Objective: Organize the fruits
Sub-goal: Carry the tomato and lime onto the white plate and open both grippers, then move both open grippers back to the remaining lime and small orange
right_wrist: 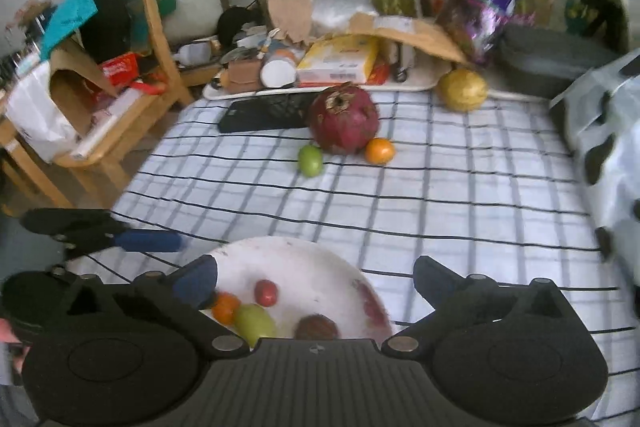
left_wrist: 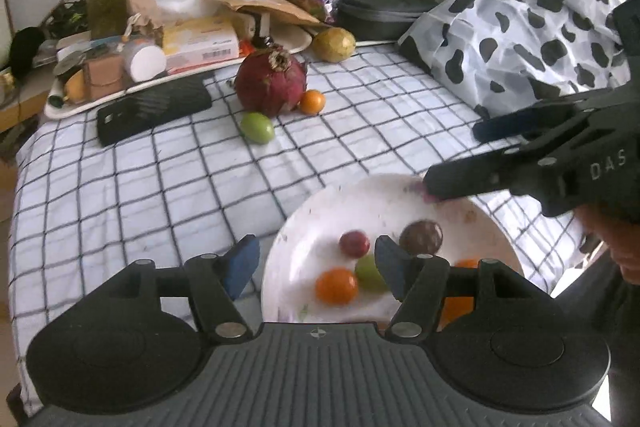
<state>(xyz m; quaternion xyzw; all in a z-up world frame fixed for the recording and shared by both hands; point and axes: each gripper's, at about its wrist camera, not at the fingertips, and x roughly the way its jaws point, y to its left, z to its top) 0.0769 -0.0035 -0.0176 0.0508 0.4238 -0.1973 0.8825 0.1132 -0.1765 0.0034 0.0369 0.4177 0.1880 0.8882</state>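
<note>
Soft, even daylight, moderately bright; source not in view, possibly window off frame. Shadows faint under fruit on checked cloth [left_wrist: 160, 187]. Mild glare on white plate [left_wrist: 320, 219]. Motion blur smears plate contents and right view's edges. Strong fisheye bending of grid lines; dark vignette in corners.

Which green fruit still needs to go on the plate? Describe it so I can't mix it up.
Find the big dark-red fruit mid-table on the checked cloth. The loose green fruit lies just in front, to its left in both views; the small orange fruit sits on the other side.
</note>
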